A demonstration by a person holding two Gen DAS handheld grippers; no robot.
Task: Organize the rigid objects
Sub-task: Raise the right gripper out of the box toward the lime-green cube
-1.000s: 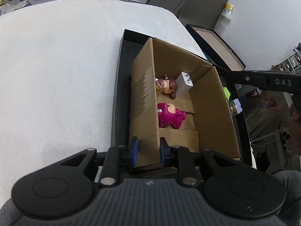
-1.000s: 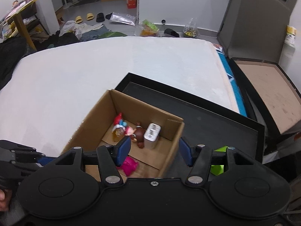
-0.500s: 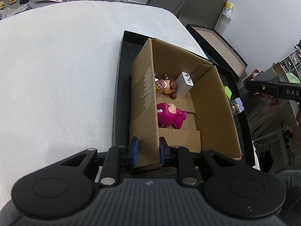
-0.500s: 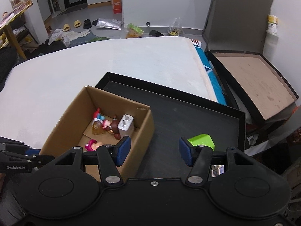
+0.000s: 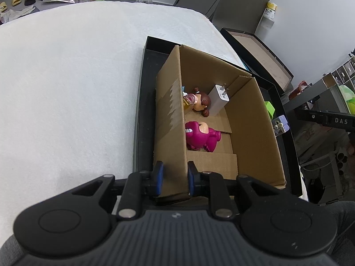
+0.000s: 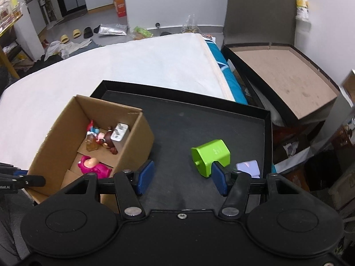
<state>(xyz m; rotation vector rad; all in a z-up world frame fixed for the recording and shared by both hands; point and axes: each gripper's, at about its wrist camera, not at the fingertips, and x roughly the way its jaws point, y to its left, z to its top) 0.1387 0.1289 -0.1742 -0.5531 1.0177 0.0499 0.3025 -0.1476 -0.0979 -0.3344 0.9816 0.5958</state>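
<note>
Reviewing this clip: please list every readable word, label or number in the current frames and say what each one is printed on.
"DAS": on the black bar of the right gripper, cut off at the picture edge.
"obot.AI": on the black bar of the left gripper, start cut off.
Raised marking on the green plastic block: too blurred to read.
Yellow-white container label: too small.

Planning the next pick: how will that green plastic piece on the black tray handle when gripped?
The green plastic piece looks rigid and hollow, so probably light. Its flat sides should suit the right tongs. Lying tilted on the black tray, it may tip or slide if nudged.

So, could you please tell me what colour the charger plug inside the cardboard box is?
White charger plug, clearest in the left wrist view.
</note>
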